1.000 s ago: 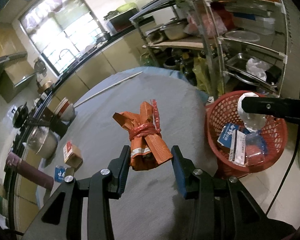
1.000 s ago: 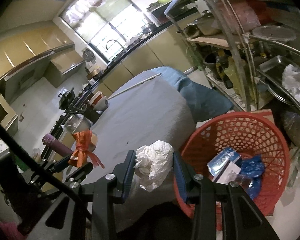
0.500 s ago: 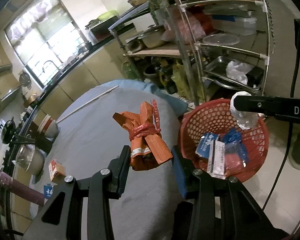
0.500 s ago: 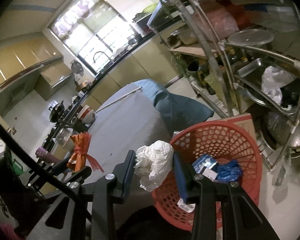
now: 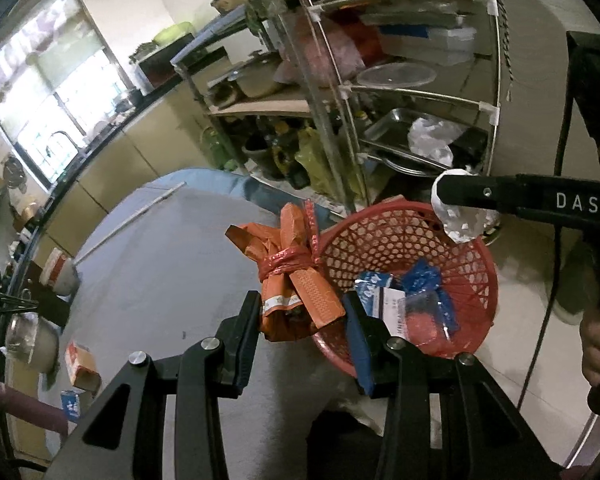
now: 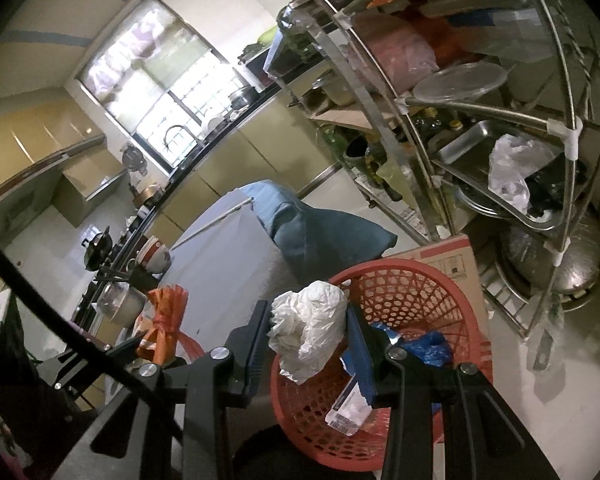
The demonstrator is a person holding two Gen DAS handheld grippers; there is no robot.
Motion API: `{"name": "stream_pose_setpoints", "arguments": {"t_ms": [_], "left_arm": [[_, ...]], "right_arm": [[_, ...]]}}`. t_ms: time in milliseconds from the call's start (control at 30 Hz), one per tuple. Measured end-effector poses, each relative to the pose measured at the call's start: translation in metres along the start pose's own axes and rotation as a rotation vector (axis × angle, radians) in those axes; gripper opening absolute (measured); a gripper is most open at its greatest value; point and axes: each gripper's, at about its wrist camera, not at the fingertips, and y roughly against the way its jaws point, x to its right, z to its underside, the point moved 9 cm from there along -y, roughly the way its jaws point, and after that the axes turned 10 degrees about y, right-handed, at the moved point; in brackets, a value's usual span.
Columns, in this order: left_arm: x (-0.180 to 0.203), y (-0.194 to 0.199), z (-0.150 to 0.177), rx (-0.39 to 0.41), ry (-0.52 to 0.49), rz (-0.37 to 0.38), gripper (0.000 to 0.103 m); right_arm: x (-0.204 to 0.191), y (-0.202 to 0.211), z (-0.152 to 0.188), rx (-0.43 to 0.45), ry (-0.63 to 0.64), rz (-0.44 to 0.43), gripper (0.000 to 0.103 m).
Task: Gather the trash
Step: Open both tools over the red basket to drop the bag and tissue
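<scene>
Left wrist view shows our left hand-held gripper (image 5: 300, 312) clenched on the soft, light orange bag bundle (image 5: 292, 276), just short of the red basket (image 5: 476, 264). Our right hand-held gripper (image 6: 310, 332) clasps crumpled white plastic (image 6: 312, 332) over the basket's rim; both crush easily, so we grip mid-bundle.

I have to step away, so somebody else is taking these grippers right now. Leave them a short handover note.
Left gripper: shut on the orange tied bundle, at the near rim of the red basket.
Right gripper: shut on the white crumpled bag, over the basket.
Done: blue packets and a labelled wrapper lie in the basket.
Left: drop both pieces in, then fetch the small cartons on the grey table.
</scene>
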Motion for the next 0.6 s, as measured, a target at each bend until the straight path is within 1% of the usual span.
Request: {"name": "stream_pose_setpoints", "arguments": {"t_ms": [100,200,267,333,400,433,467,500,533,600], "left_arm": [[0.006,-0.007,0.003,-0.033,0.011,0.054,0.044],[0.012,-0.013,0.007,-0.055,0.021,0.103,0.044],[0.017,-0.014,0.008,-0.064,0.021,0.149,0.045],[0.023,-0.015,0.009,-0.067,0.018,0.189,0.046],[0.029,-0.013,0.01,-0.066,0.014,0.226,0.053],[0.029,-0.011,0.01,-0.063,0.013,0.234,0.055],[0.03,-0.01,0.01,-0.057,0.012,0.238,0.06],[0.029,-0.008,0.01,-0.049,0.012,0.24,0.063],[0.028,-0.008,0.01,-0.046,0.014,0.241,0.063],[0.022,-0.006,0.012,-0.046,0.028,0.248,0.064]], "right_arm": [[0.005,-0.003,0.0,-0.006,-0.006,0.006,0.041],[0.009,-0.005,0.002,-0.011,-0.017,0.02,0.044],[0.012,-0.007,0.002,-0.016,-0.024,0.029,0.045],[0.016,-0.008,0.002,-0.02,-0.032,0.038,0.05],[0.019,-0.008,0.002,-0.022,-0.052,0.035,0.053],[0.02,-0.007,0.001,-0.021,-0.058,0.034,0.053],[0.021,-0.007,0.001,-0.021,-0.064,0.033,0.054],[0.021,-0.007,0.0,-0.021,-0.068,0.032,0.058],[0.021,-0.007,-0.001,-0.018,-0.071,0.028,0.06],[0.021,-0.005,-0.003,-0.008,-0.073,0.029,0.06]]}}
